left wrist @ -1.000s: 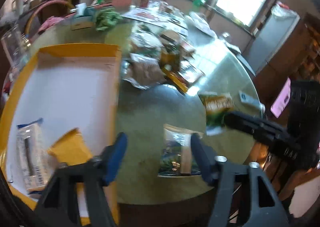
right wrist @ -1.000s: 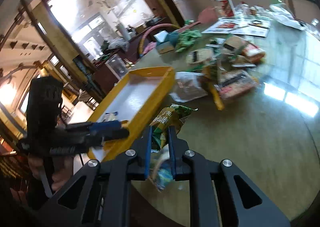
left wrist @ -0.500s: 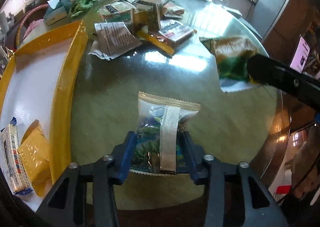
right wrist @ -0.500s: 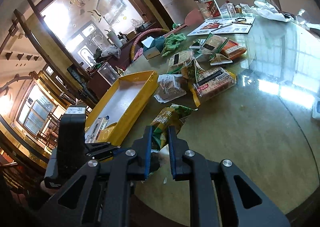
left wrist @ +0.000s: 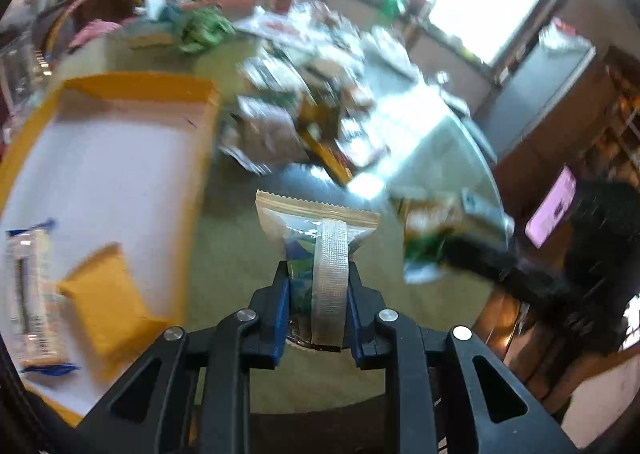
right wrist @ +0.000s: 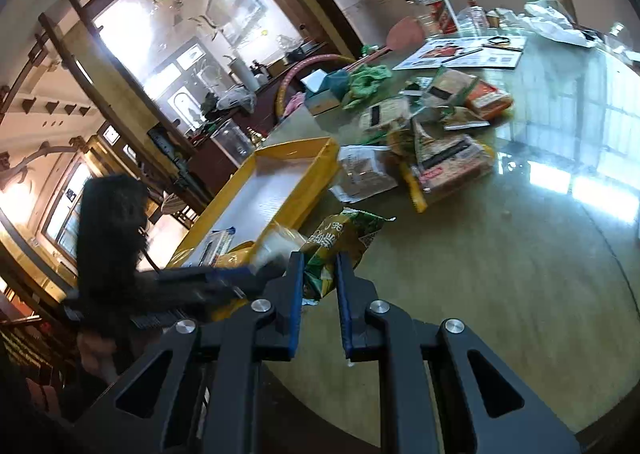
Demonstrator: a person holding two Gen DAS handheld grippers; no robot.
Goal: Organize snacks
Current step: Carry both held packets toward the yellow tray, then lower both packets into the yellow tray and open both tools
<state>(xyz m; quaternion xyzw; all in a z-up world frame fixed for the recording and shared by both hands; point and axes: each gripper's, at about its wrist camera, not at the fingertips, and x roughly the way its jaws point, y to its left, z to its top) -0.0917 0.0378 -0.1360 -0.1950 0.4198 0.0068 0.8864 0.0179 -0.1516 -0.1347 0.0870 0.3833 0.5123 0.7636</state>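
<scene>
Tray [left wrist: 132, 86]: two packets; each tongs grips one packet.

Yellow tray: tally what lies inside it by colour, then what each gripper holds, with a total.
In the yellow tray:
Clear packet with blue ends: 1
Yellow packet: 1
Held:
Left gripper, jaws just closing, clear packet with tan top: 1
Right gripper, green and yellow bag: 1
Total: 4
</scene>
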